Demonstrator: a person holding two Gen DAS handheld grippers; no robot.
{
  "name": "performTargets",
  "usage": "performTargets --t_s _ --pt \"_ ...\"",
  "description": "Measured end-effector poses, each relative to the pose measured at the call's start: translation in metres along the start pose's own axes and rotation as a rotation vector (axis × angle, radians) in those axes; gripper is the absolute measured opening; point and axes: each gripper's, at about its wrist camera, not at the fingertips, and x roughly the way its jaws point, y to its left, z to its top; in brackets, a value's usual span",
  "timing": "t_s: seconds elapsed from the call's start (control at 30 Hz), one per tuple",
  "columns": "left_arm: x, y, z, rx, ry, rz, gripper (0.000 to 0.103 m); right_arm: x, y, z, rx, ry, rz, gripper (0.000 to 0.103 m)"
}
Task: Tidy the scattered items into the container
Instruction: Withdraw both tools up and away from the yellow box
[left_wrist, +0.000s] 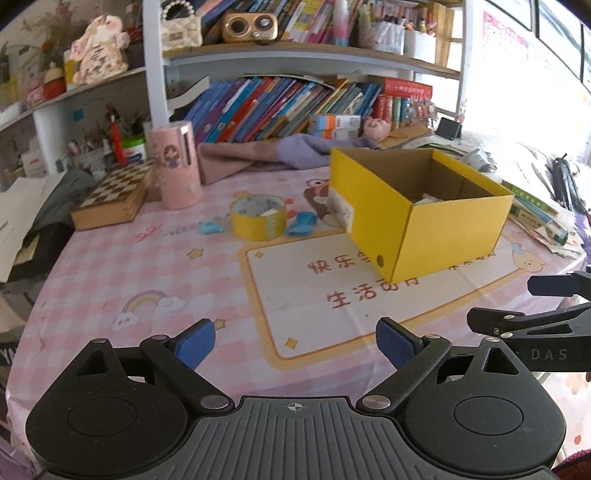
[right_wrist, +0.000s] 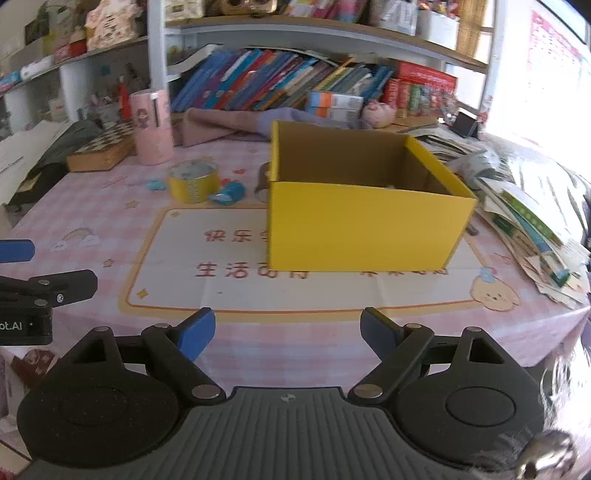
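We held the left tool (left_wrist: 295, 345) and the right tool (right_wrist: 287, 332) with jaws spread wide and nothing between the blue pads, both low over the near edge of the table (left_wrist: 155, 266).

The yellow box (right_wrist: 364, 225) stood open-topped on the pink checked cloth, right of centre, with something pale just showing inside it in the left wrist view. To its left, well apart from our tools, stood a yellow roll of tape (left_wrist: 258, 218), upright on its edge ring, with a small blue item (left_wrist: 302, 223) just beside it on the box side and another blue item (left_wrist: 211, 228) on the far side. Behind these we saw a pink cylinder (left_wrist: 176, 166) and a folded chessboard (left_wrist: 114, 199), then a purple cloth (left_wrist: 266, 153) and shelves of leaning books (left_wrist: 280, 107). Loose papers (right_wrist: 532, 229) were heaped right of the box.
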Motion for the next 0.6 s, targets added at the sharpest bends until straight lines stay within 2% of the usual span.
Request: performTargets --t_s 0.27,0.47,0.6 --pt "-0.005 0.016 -0.004 -0.038 -0.004 0.036 0.096 0.003 0.024 0.005 -0.078 -0.01 0.046 0.085" --pt "-0.009 0.023 -0.005 -0.037 -0.016 0.052 0.096 0.004 0.032 0.009 -0.079 -0.02 0.067 0.082" --pt "-0.011 0.03 -0.005 -0.058 -0.023 0.069 0.096 0.005 0.04 0.012 -0.105 -0.026 0.096 0.074"
